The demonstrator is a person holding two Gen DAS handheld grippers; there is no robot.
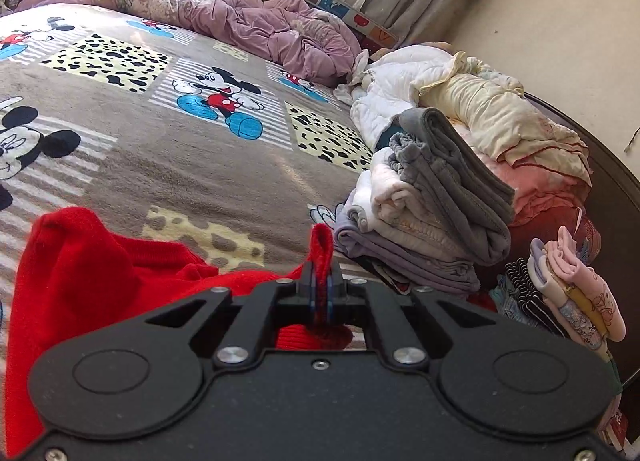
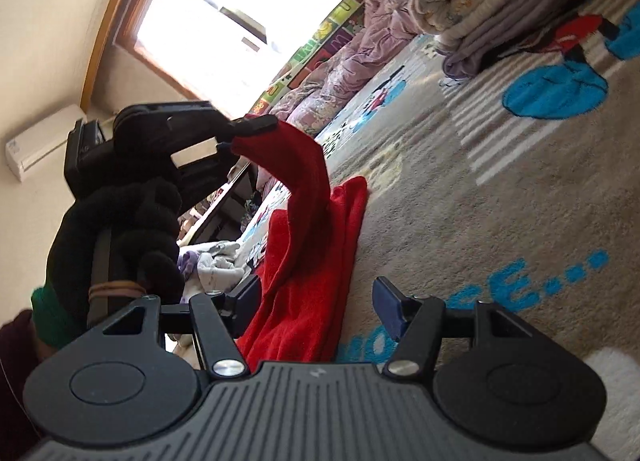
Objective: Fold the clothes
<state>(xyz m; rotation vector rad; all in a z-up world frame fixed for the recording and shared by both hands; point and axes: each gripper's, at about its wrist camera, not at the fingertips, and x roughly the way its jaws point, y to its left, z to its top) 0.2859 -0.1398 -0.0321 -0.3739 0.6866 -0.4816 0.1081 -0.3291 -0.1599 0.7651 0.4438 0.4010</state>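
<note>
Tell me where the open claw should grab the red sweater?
Probably the free edge of the red sweater lying flat on the blanket, right ahead of the right claw. Come in low along the bed, one finger sliding under. The left claw already pinches the lifted end, so take the low end.

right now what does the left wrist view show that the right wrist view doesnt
Only the left wrist view shows the unfolded white and cream clothes heaped behind the folded stack.

Only the right wrist view shows the window, the gloved hand, and the right gripper, open, nothing pinched.

Both show the left gripper shut on the red garment, the folded stack and the cartoon blanket.
</note>
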